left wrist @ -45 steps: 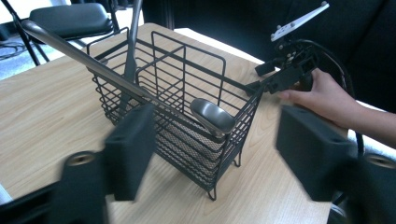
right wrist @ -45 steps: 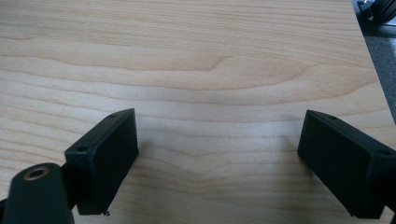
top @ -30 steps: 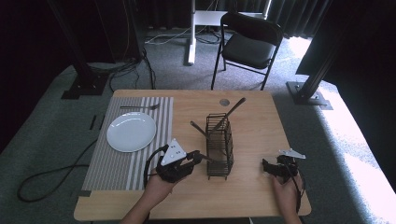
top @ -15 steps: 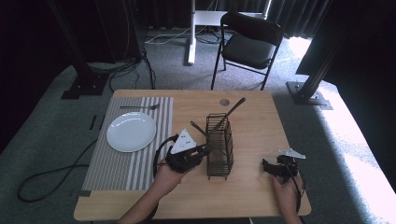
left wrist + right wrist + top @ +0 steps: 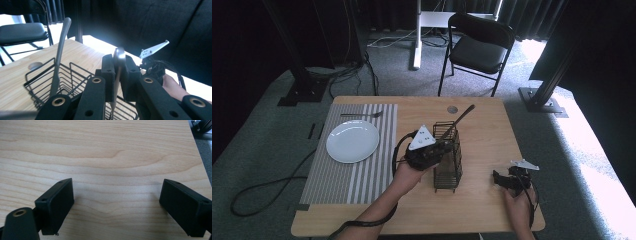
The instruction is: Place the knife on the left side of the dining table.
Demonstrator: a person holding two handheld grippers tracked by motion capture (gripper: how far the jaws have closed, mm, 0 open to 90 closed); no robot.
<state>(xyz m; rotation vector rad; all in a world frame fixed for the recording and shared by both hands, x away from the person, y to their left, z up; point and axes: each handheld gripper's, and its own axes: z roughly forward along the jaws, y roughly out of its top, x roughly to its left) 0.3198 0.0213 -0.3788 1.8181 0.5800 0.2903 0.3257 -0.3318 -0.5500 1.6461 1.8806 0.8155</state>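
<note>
My left gripper [image 5: 446, 146] hangs over the left rim of a black wire basket [image 5: 447, 175] in the middle of the wooden table. In the left gripper view its jaws [image 5: 117, 63] are shut on the silver handle of a utensil [image 5: 119, 53], whose lower end points down into the basket [image 5: 40, 82]. A second, dark-handled utensil [image 5: 462, 116] stands in the basket and leans toward the far right; it rises at the left [image 5: 61, 45]. My right gripper [image 5: 498, 179] rests low at the table's near right, open, with bare wood between its jaws [image 5: 116, 205].
A white plate [image 5: 352, 141] sits on a striped placemat [image 5: 362, 182] at the left, with a fork [image 5: 362, 115] beyond it. A round hole [image 5: 452, 109] marks the far table edge. A black chair [image 5: 479, 47] stands behind the table.
My left gripper has moved up and to the right, from beside the basket's left side to over its rim. The right gripper has stayed put.
</note>
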